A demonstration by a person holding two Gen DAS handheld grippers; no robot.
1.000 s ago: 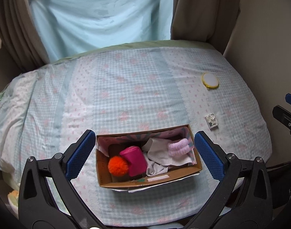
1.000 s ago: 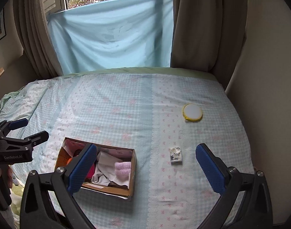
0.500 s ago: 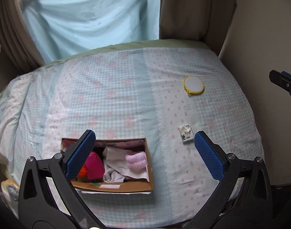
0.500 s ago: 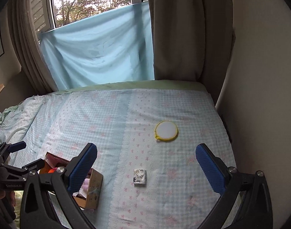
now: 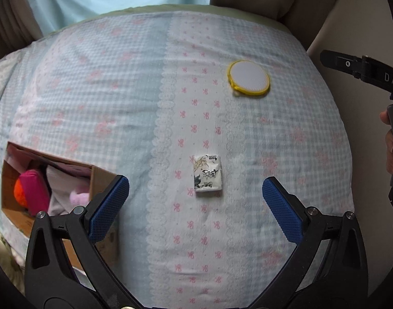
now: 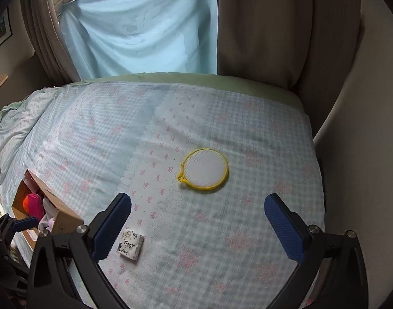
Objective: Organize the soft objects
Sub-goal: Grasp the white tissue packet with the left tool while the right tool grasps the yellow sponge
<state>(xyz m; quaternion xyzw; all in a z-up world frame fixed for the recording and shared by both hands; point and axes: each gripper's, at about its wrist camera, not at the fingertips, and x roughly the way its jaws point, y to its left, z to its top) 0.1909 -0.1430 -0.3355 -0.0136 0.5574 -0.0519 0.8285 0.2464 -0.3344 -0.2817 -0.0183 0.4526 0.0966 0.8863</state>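
Grippers both spread wide, nothing between pads. Your left gripper (image 5: 195, 202) hangs over tissue pack (image 5: 208, 173) on checked bedspread (image 5: 98, 97). Your right gripper (image 6: 197, 225) faces round yellow-rimmed pad (image 6: 204, 169), well apart from it. Cardboard box (image 5: 99, 176) at left bed edge already holds orange pompom (image 5: 18, 191), pink roll (image 5: 34, 191), white cloth, lilac fluffy piece. Judgement: most is sorted; pack and pad remain outside box.

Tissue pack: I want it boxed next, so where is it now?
The tissue pack lies flat on the bedspread, centred ahead of the open left gripper, between the cardboard box and round yellow-rimmed pad.
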